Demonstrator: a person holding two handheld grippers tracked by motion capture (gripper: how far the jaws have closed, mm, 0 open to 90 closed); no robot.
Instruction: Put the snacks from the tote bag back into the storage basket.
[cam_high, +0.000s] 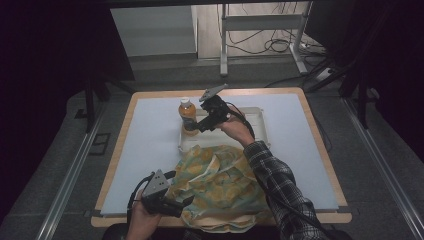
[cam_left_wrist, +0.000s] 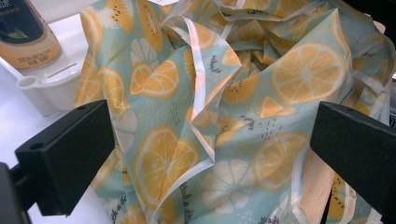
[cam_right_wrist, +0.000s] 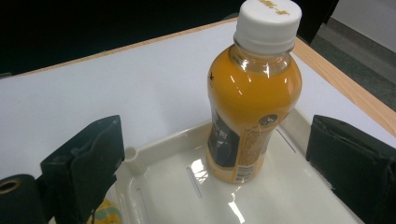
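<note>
While the person's right hand (cam_high: 235, 127) held the right gripper (cam_high: 200, 125) over the white tray (cam_high: 260, 120), an orange drink bottle (cam_high: 187, 116) stood upright inside the tray, at its left end as the high view showed it. This gripper pointed at the bottle from the side, and its fingers (cam_right_wrist: 86, 163) were wide open, one on each side of the bottle (cam_right_wrist: 252, 98) and not touching it. The bottle had a white cap (cam_right_wrist: 267, 18) and a dark label (cam_right_wrist: 224, 140), and it rested on the tray floor (cam_right_wrist: 261, 200) near the corner.

Nearer to the person, a thin bag with a lemon pattern (cam_high: 220, 185) lay crumpled on the table (cam_high: 150, 130), which had a white top and a wooden edge. The far side of the bag touched the front rim of the tray. The left gripper (cam_high: 187, 201), held by the left hand (cam_high: 142, 220), was at the left side of the bag close to the front edge of the table. Its fingers (cam_left_wrist: 70, 154) were open too, with the folds of the bag (cam_left_wrist: 210, 116) lying in front of them and between them, but they did not pinch the cloth. In the left gripper view the bottle (cam_left_wrist: 28, 32) and the tray corner (cam_left_wrist: 46, 88) were seen behind the bag, at the upper left
</note>
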